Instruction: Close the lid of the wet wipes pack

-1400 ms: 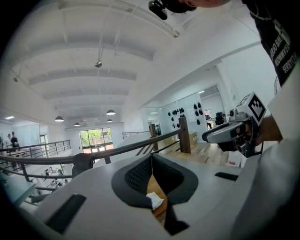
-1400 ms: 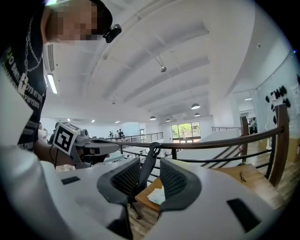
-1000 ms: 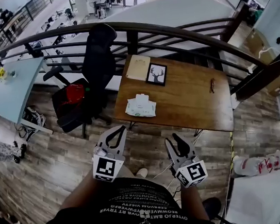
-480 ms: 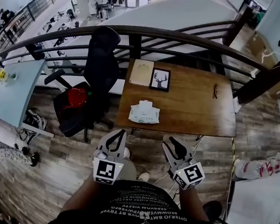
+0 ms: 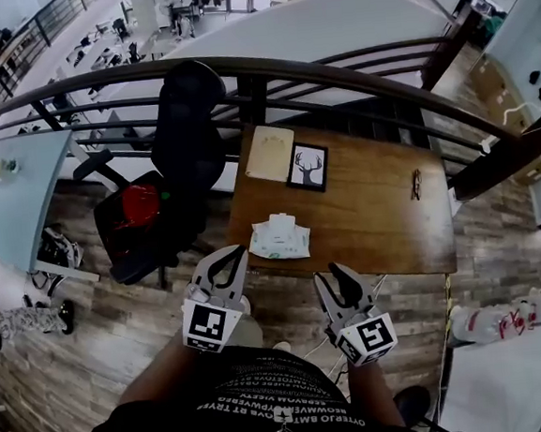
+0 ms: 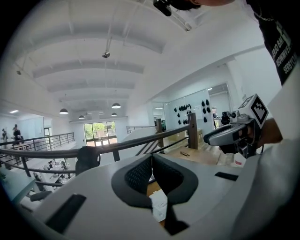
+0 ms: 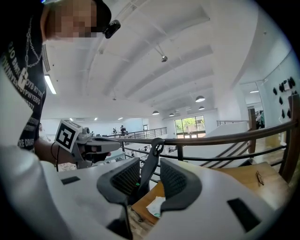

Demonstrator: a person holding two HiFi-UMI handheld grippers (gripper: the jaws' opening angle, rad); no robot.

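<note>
The wet wipes pack (image 5: 278, 237) lies on the wooden table (image 5: 374, 211) near its front left edge, pale green and white, with a white flap at its far side. Both grippers hang in front of the person's body, short of the table and above the floor. My left gripper (image 5: 232, 255) is shut, tips together, with nothing in it; through the gap behind its tips (image 6: 152, 157) the pack (image 6: 159, 206) shows below. My right gripper (image 5: 339, 274) stands open and empty. Between its pads (image 7: 149, 165) I see a chair, with the pack (image 7: 157, 206) lower down.
A black office chair (image 5: 167, 163) with a red item on its seat stands left of the table. On the table's far side lie a tan board (image 5: 270, 152) and a framed deer picture (image 5: 308, 168); a small dark item (image 5: 416, 184) lies right. A curved railing (image 5: 332, 64) runs behind.
The table and pack have come nearer to me and sit lower in the head view. Both grippers keep their places before the body, their jaws unchanged.
</note>
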